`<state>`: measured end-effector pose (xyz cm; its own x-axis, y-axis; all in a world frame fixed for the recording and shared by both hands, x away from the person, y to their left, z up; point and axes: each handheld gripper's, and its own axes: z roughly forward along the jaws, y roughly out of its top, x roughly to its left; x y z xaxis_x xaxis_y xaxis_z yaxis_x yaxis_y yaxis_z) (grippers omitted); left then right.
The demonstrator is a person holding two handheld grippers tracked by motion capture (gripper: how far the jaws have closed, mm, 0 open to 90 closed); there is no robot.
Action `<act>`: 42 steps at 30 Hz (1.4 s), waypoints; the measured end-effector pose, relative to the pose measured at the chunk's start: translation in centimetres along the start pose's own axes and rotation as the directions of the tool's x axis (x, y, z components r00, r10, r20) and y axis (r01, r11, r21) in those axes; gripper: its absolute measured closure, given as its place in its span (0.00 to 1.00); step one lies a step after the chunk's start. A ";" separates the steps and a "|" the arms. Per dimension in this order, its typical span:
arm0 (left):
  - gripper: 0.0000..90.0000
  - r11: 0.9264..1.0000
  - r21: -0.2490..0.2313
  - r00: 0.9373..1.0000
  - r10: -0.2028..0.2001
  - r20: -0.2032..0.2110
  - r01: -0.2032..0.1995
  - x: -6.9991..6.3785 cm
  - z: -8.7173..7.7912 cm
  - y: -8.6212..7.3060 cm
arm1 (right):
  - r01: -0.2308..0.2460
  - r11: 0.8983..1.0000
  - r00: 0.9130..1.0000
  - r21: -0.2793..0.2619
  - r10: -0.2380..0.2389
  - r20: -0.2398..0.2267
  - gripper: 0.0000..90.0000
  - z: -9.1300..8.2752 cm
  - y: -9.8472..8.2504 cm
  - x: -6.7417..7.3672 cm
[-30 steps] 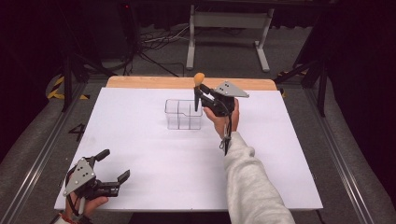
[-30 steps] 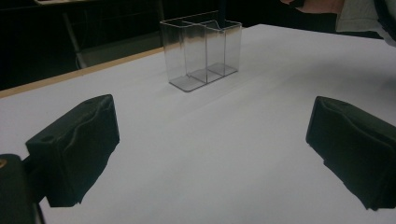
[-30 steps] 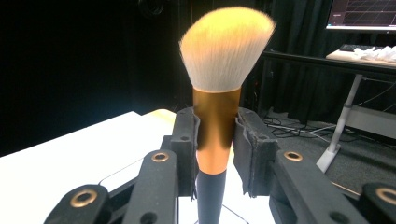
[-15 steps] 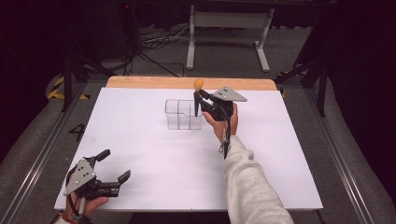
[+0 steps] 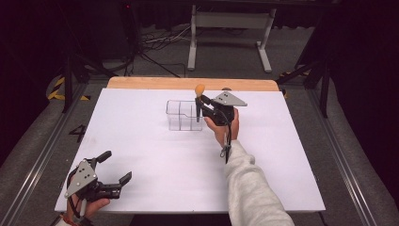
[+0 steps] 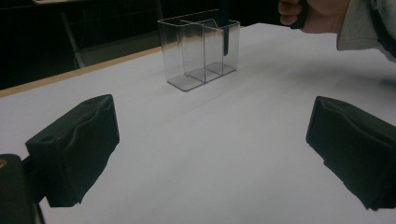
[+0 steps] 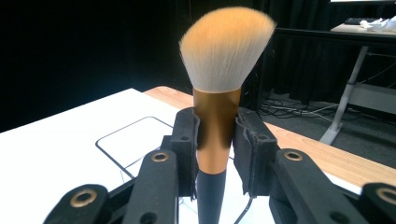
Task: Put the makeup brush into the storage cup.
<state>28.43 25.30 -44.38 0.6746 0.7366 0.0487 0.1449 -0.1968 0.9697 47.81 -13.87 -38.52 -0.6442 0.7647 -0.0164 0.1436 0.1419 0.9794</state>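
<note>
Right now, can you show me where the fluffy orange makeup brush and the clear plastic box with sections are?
Fluffy orange makeup brush (image 7: pixel 226 46), right gripper view, on its bristle head.
Clear plastic box with sections (image 6: pixel 198 53), left gripper view, on its front wall.

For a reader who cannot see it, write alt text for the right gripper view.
A makeup brush stands upright, clamped at its copper-coloured ferrule by the right gripper, its orange-tipped bristles pointing up. Below and behind the jaws lies the rim of a clear organizer on the white table, with a dark room and a wooden table edge beyond.
</note>
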 end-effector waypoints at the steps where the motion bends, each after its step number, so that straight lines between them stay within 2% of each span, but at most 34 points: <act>1: 0.04 1.000 0.002 1.000 0.001 -0.003 -0.001 0.0 0.0 0.0 | 0.002 1.000 1.000 0.000 -0.002 0.000 0.79 0.0 0.0 0.0; 42: 0.04 1.000 -0.021 1.000 0.000 -0.013 0.000 -0.1 -0.2 0.1 | -0.010 1.000 1.000 -0.003 0.010 0.017 0.79 -0.3 0.2 0.0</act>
<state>28.26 25.34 -44.25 0.6651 0.7450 0.0520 0.1290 -0.1832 0.9746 47.60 -13.99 -38.27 -0.6301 0.7764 -0.0104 0.1478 0.1330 0.9800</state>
